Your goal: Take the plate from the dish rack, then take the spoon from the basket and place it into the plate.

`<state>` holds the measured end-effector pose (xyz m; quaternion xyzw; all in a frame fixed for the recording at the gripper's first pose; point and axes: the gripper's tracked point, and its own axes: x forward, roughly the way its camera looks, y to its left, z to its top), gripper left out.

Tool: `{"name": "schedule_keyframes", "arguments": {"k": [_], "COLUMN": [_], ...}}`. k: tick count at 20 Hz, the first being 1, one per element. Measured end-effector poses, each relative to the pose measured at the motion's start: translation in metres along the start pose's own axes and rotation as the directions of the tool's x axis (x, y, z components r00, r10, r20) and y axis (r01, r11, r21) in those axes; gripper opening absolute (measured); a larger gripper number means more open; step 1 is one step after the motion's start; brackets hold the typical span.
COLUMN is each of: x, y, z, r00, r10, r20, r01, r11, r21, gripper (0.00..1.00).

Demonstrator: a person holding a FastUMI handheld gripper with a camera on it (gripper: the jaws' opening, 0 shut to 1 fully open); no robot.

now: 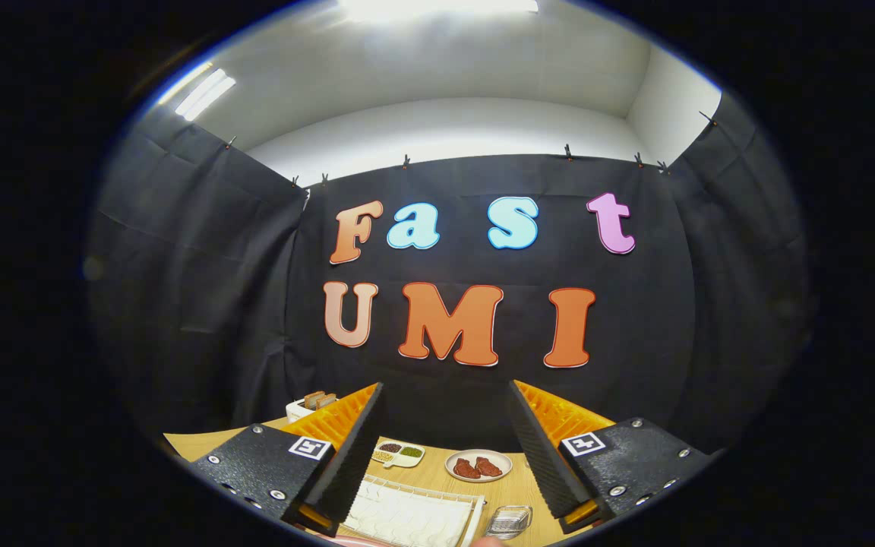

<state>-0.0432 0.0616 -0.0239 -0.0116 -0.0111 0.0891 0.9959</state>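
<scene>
My gripper [445, 433] is held high above the wooden table [437, 475], its two fingers spread wide apart with nothing between them. Below and between the fingers lies the white wire dish rack [415, 516]; I cannot make out a plate in it. Just right of the rack, near the right finger, sits a small wire basket [510, 520]; whether a spoon lies in it is too small to tell.
Beyond the rack, a round plate with two reddish pieces of food [478, 466] rests on the table. A small divided dish with dark and green contents [399, 453] lies left of it. A white container with brown slices [312, 404] stands behind the left finger.
</scene>
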Motion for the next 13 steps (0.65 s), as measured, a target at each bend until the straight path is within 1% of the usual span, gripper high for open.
{"name": "schedule_keyframes", "arguments": {"k": [6, 13], "x": [-0.004, -0.007], "y": [-0.011, -0.015], "z": [0.002, 0.003], "r00": [0.999, 0.998], "r10": [-0.034, -0.054], "r20": [0.014, 0.013], "r01": [0.034, 0.054], "r11": [0.999, 0.998], "r21": [-0.001, -0.013], "gripper": [0.95, 0.95]}}
